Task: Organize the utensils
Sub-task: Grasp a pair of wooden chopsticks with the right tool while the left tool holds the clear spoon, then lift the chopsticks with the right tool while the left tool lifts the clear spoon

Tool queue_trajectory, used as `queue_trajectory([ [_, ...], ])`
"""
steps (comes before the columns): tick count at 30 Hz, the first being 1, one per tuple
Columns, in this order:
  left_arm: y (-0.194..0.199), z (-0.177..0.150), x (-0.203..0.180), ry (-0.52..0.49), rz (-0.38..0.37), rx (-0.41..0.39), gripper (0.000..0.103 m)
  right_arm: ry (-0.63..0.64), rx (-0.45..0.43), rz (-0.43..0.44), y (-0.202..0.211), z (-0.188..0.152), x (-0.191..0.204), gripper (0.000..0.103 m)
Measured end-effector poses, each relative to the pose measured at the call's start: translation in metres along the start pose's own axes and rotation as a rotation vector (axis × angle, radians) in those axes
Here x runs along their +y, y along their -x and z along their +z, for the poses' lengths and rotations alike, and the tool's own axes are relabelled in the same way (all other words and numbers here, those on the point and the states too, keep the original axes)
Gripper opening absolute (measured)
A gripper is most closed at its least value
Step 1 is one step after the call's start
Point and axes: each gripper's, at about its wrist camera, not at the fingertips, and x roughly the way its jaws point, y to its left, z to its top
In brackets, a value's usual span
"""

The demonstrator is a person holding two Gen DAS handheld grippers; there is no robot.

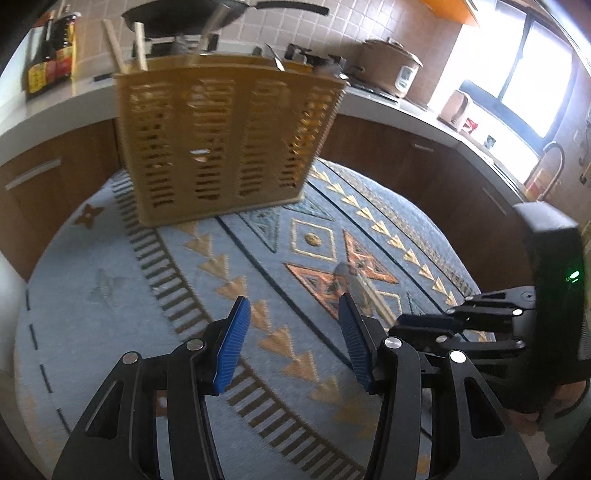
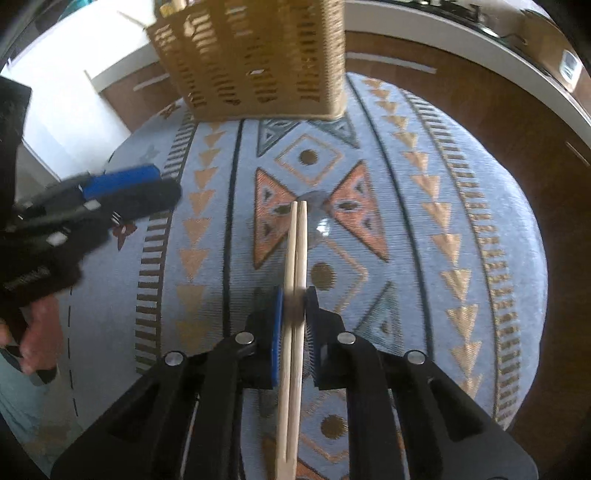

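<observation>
On my left wrist view the far left shows dark sauce bottles on the counter, their tops cut by the lens edge. Next comes the yellow slotted basket, standing upright on the patterned cloth; it is motion-blurred, so I cannot count its compartments. Two chopsticks poke up from its left end, and some metal handle leans out near its right end, too smeared to name. Behind it a black pan sits on the stove, its rim clipped by the frame top. My left claw hangs over the cloth with its blue pads well apart and nothing between them. Further right my right claw enters side-on; from here I cannot see its tips, though a blurred pale stick seems to run past it. A rice cooker stands on the far counter, and the window beyond is blown out white.

On my right wrist view the left claw shows at the left edge, blurred, with the hand holding it half cut off. The basket is at the top, its rim out of frame. In the centre my right claw is clamped on a pair of chopsticks, held side by side above the cloth, pointing toward the basket but well short of it. Their rear ends run out of the bottom of the frame. A faint grey round shape lies on the cloth by their tips; I cannot make it out.
</observation>
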Motion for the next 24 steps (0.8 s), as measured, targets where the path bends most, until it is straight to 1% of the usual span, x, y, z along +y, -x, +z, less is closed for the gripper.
queue_trajectory([
  [2, -0.010, 0.000, -0.008, -0.007, -0.016, 0.021, 0.048, -0.019, -0.019, -0.027, 0.007, -0.002, -0.010, 0.010],
  [5, -0.030, 0.001, -0.024, -0.033, -0.043, 0.075, 0.048, -0.036, -0.030, -0.098, 0.010, -0.005, -0.027, 0.010],
  [6, -0.038, 0.002, -0.032, -0.049, -0.044, 0.102, 0.048, -0.050, -0.024, -0.103, 0.010, -0.006, -0.033, 0.010],
  [7, -0.048, 0.002, -0.039, -0.070, -0.034, 0.140, 0.048, -0.071, -0.015, -0.095, 0.008, -0.009, -0.039, 0.010],
  [9, -0.059, 0.002, -0.051, -0.095, -0.030, 0.185, 0.047, -0.099, -0.001, -0.076, 0.004, -0.012, -0.049, 0.010],
  [11, -0.067, 0.003, -0.060, -0.118, -0.017, 0.217, 0.046, -0.117, 0.009, -0.073, 0.002, -0.014, -0.058, 0.010],
  [12, -0.069, 0.003, -0.065, -0.136, 0.011, 0.218, 0.045, -0.125, 0.010, -0.065, 0.001, -0.015, -0.062, 0.010],
  [13, -0.073, 0.003, -0.068, -0.152, 0.026, 0.226, 0.042, -0.130, 0.012, -0.050, 0.002, -0.016, -0.065, 0.010],
  [15, -0.077, 0.003, -0.076, -0.185, 0.070, 0.232, 0.039, -0.140, 0.023, -0.031, 0.002, -0.015, -0.070, 0.011],
  [17, -0.080, 0.002, -0.082, -0.214, 0.121, 0.230, 0.025, -0.147, 0.039, -0.015, 0.001, -0.013, -0.072, 0.011],
  [18, -0.080, 0.001, -0.084, -0.232, 0.157, 0.227, 0.021, -0.147, 0.051, -0.009, 0.001, -0.012, -0.073, 0.011],
  [19, -0.080, 0.001, -0.084, -0.240, 0.169, 0.224, 0.014, -0.147, 0.059, -0.007, 0.000, -0.010, -0.074, 0.012],
  [20, -0.080, 0.000, -0.084, -0.244, 0.170, 0.221, 0.013, -0.142, 0.073, -0.003, 0.000, -0.009, -0.074, 0.012],
  [22, -0.076, -0.002, -0.078, -0.227, 0.153, 0.222, 0.010, -0.126, 0.092, -0.002, -0.001, -0.007, -0.071, 0.018],
  [24, -0.070, -0.003, -0.070, -0.202, 0.129, 0.228, 0.010, -0.107, 0.110, -0.009, -0.002, -0.004, -0.065, 0.024],
])
